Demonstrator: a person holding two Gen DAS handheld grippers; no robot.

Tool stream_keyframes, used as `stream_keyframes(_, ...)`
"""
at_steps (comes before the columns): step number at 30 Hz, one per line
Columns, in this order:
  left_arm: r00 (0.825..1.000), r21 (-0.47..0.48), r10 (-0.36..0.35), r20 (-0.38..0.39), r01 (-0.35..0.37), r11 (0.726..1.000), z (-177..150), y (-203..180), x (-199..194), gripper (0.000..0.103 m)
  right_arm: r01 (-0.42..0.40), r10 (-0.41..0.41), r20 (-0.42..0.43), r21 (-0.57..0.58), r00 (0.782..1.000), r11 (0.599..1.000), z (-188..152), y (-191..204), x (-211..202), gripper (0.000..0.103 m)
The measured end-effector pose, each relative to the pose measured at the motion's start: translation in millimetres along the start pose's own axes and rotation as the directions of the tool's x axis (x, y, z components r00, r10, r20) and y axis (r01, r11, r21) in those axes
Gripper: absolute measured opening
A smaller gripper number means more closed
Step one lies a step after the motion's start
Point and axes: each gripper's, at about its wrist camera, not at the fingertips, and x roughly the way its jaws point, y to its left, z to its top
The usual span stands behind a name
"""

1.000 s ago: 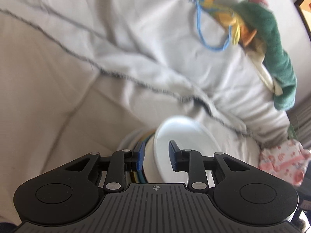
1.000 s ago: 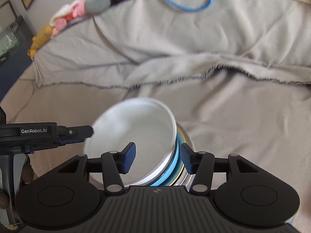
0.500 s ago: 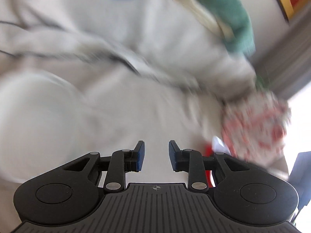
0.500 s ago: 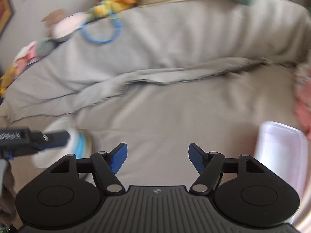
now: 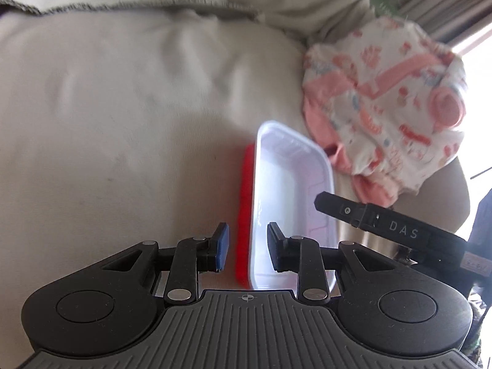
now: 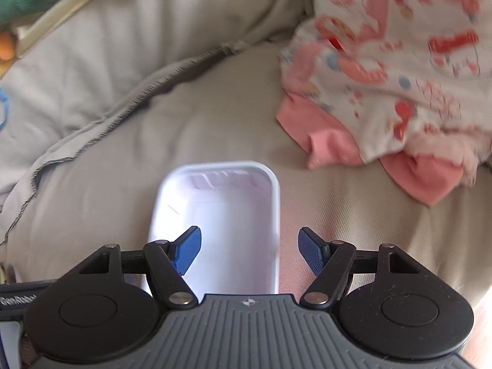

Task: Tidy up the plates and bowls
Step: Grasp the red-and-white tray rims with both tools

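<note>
The white rectangular tray [image 6: 227, 215] sits low in the middle, its long side pointing away from the right gripper [image 6: 249, 250]. That gripper's fingers are spread wide and hold nothing, one on each side of the tray's right rim. The left gripper [image 5: 247, 250] is also apart and holds nothing.

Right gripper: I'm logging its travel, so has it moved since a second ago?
Yes. The right gripper swung rightward along the beige couch cushion, from the round bowl stack to the white rectangular plastic tray near the pink patterned cloth.

Reads "DAS" in pale letters on the black right gripper [image 5: 384, 227] seen from the left wrist. Reads "GenRobot", cut off at the frame edge, on the black left gripper [image 6: 15, 299] seen from the right wrist.
</note>
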Motion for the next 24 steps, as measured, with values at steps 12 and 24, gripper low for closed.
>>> stream_keyframes(12,0.990,0.039,0.137,0.045,-0.139,0.990,-27.6,30.9,-52.1,0.030,-0.212,0.211,-0.088,0.007,0.973,0.977,-32.2,50.6,13.3,0.074)
stream_keyframes(24,0.949,-0.142,0.301,0.098,-0.286,0.948,-101.6,111.1,-152.3,0.030,-0.424,0.382,-0.245,-0.149,0.891,0.894,-103.5,170.1,15.6,0.073)
